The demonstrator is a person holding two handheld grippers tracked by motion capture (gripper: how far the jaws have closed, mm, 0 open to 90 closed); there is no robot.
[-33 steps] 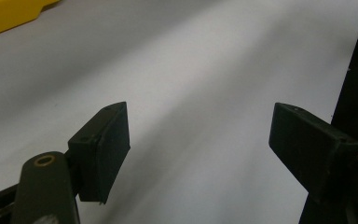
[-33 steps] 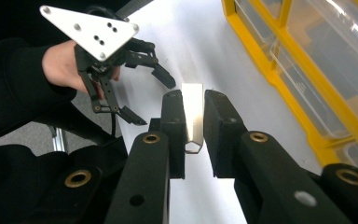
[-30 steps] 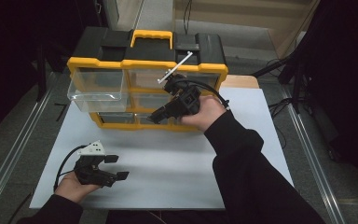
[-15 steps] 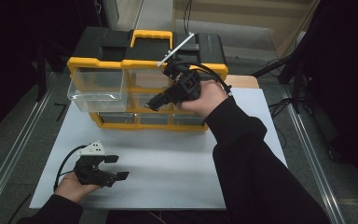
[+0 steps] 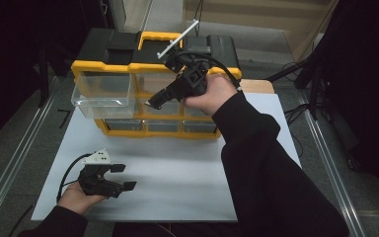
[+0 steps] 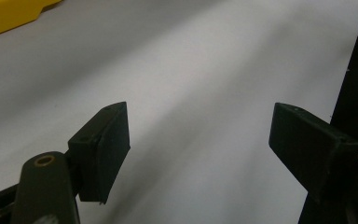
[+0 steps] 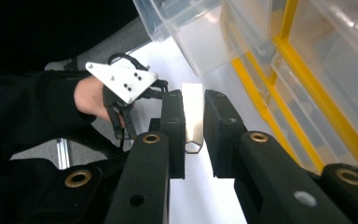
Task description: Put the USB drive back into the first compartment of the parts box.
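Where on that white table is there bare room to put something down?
The widest bare patch of the white table lies between the yellow drawer cabinet and the near edge, bordered by the left gripper and the black sleeve. It is crowded at the cabinet front, where a clear drawer sticks out beside the right gripper.

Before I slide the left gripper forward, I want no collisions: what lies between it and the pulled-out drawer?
Nothing in the way: the high view shows bare white table between the left gripper and the drawer.

Table (image 5: 177, 168) brightly lit, surroundings dark; close views soft, perhaps out of focus.
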